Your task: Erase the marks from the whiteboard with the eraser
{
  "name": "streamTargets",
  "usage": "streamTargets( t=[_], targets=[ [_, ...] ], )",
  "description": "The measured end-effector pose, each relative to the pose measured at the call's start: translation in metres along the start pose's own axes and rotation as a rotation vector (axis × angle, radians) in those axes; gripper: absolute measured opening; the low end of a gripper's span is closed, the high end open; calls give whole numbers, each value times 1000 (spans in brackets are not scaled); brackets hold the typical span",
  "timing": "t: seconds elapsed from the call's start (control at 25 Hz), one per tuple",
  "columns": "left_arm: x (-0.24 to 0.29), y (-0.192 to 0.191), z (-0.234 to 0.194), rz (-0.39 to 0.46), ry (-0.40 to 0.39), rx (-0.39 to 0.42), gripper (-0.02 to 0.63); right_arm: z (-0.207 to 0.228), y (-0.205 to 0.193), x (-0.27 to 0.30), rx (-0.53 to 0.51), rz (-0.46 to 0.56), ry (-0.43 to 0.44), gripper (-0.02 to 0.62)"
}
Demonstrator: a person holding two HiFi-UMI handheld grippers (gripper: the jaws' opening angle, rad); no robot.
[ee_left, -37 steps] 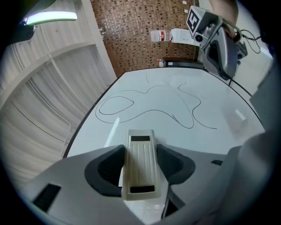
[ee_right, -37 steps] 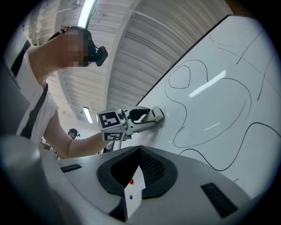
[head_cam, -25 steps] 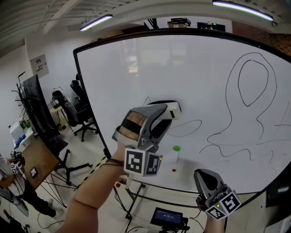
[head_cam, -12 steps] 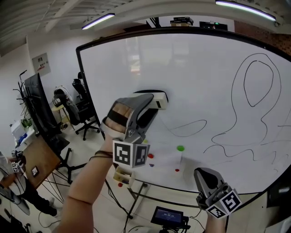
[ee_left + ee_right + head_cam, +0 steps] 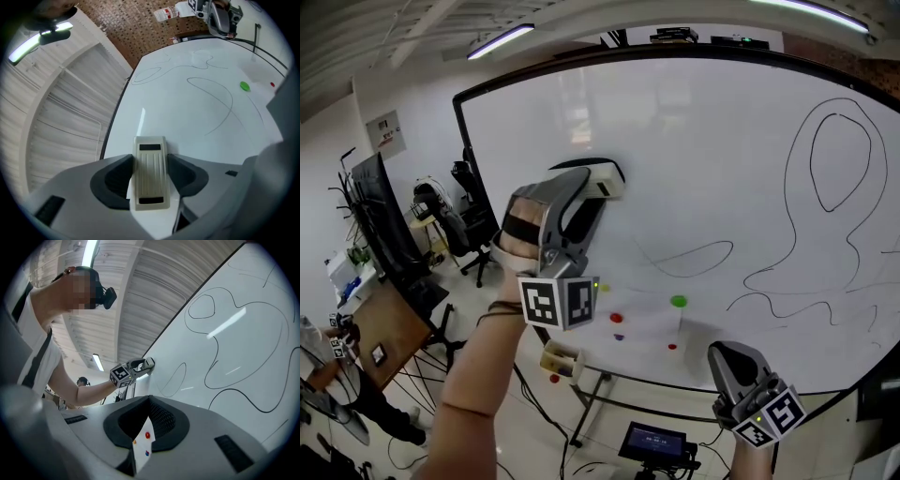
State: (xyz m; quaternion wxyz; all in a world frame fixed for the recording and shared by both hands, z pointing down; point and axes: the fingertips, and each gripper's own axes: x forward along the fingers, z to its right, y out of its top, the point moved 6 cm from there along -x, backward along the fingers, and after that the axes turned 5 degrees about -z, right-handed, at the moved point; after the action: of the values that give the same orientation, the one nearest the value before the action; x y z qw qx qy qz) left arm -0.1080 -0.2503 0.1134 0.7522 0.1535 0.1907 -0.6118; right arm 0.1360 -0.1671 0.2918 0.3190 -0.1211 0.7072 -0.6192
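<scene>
Off to the left of the left gripper, away from the board, stand dark office chairs (image 5: 472, 214) and a wooden table (image 5: 382, 330). The left gripper (image 5: 598, 185) is raised in a hand (image 5: 520, 246) against the whiteboard (image 5: 712, 141), and its marker cube (image 5: 558, 302) hangs under the wrist. Its jaws are closed narrow on a cream eraser (image 5: 609, 181). In the left gripper view the eraser (image 5: 150, 171) stands lengthwise between the two dark pads, gripped on both long sides, with its far end against the white surface.

Just below and to the right of the eraser runs a thin black mark, a flat oval loop (image 5: 692, 261). Lower down, under the left gripper's tips, a small red magnet (image 5: 616, 318) sticks to the board, with a green magnet (image 5: 678, 302) to the right of it. Further right, well apart from the eraser, a larger black line (image 5: 839, 150) curls into a tall oval and wanders down in waves toward the board's lower edge.

The right gripper (image 5: 727, 361) is held low — below the green magnet and under the wavy lines. In the right gripper view its jaws (image 5: 147, 427) are drawn almost together, leaving only a thin sliver through which a strip of board with small coloured dots shows, and they hold nothing. Up ahead and to the left of it, that view shows the person's arm reaching out, the eraser touching the board.
</scene>
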Motion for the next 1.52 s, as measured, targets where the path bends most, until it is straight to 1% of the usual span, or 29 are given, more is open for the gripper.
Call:
streamTargets(
  t=[0.2,0.36,0.48,0.6,0.68,0.76,0.96,1.04,1.12,1.2,1.24,1.32,1.44,1.52],
  targets=[
    [-18,13,29,62,-79,72,267,-3,-5,4,10,-3,7,15],
    [-28,26,54,106,-141,83,267,-3,-9,8,15,-4,19,15],
    [-30,28,60,118,-154,66,268,-4,-9,10,17,2,20,15],
    [-30,10,52,93,-163,-18,273,-8,-9,9,13,-3,15,15],
    [-29,-9,45,58,-157,-70,273,-8,-9,9,12,-9,3,15],
    [-28,-25,41,26,-143,-91,273,-8,-11,8,12,-11,-11,15],
    [-30,-53,40,-24,-117,-77,273,-14,-13,11,10,-19,-25,15],
    [-32,-67,41,-52,-103,-98,273,-15,-13,11,5,-30,-24,15],
    [-29,-77,39,-73,-72,-113,274,-13,-13,11,1,-32,-27,15],
    [-24,-81,31,-86,-19,-66,270,-14,-15,11,8,-24,-39,15],
    [-21,-81,26,-84,3,-41,270,-15,-16,12,12,-21,-43,15],
    [-16,-74,17,-55,18,-21,270,-19,-18,15,12,-20,-43,15],
    [-15,-52,18,30,17,18,270,-20,-21,23,-9,-8,-30,15],
    [-17,-45,21,55,8,27,268,-23,-20,29,-22,-6,-19,15]
  ],
)
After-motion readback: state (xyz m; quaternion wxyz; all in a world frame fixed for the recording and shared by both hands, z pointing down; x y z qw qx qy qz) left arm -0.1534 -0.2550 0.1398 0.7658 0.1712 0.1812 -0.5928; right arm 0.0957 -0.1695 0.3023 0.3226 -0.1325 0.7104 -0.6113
